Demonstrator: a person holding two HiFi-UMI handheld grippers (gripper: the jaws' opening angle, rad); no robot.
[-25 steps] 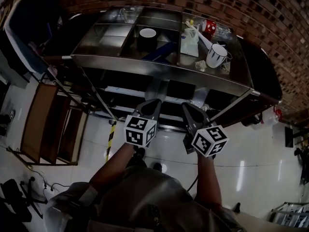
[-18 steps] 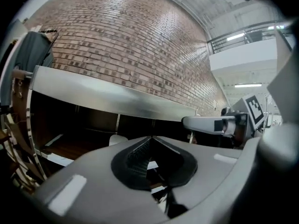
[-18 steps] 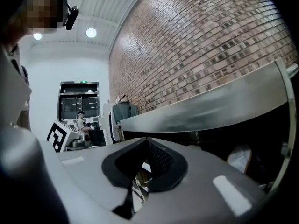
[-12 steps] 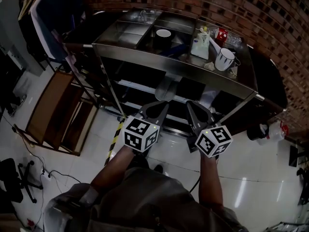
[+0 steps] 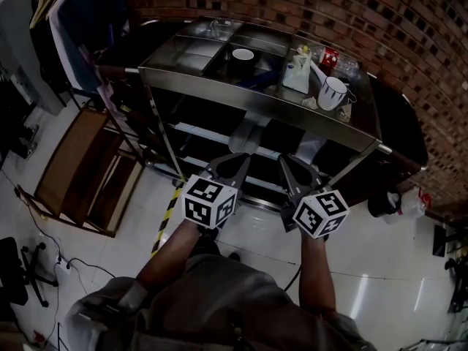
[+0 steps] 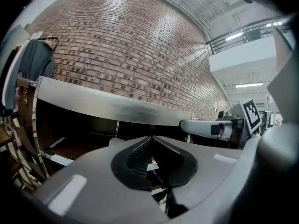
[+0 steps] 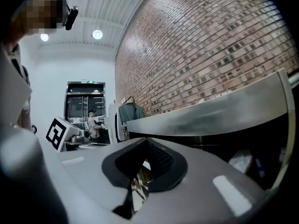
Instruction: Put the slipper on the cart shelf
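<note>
head view: grey left gripper (image 5: 232, 161) and grey right gripper (image 5: 289, 164) are held side by side above the white tiled floor (image 5: 380, 269), both pointing at the stainless steel cart (image 5: 256, 107) against the red brick wall (image 5: 409, 42). both sets of jaws are pressed together with nothing in them. a pale, sole-shaped slipper (image 5: 311, 144) lies on the cart's dark lower shelf (image 5: 212, 134), just ahead of the right gripper's tips and apart from them. the front rim of the cart's top runs across above both grippers. a brown wooden frame (image 5: 80, 174) stands to the left, while the floor to the right is open.

left gripper view: left gripper (image 6: 150, 138) has its jaws closed tip to tip and empty. the cart's steel rim (image 6: 112, 107) spans the view above them, with the dark shelf opening below it. the right gripper (image 6: 210, 127) sits just beside, to the right.

right gripper view: right gripper (image 7: 146, 140) is closed and empty. the slipper (image 7: 240, 161) shows low on the right, inside the shelf opening under the steel rim (image 7: 210, 111).
</note>
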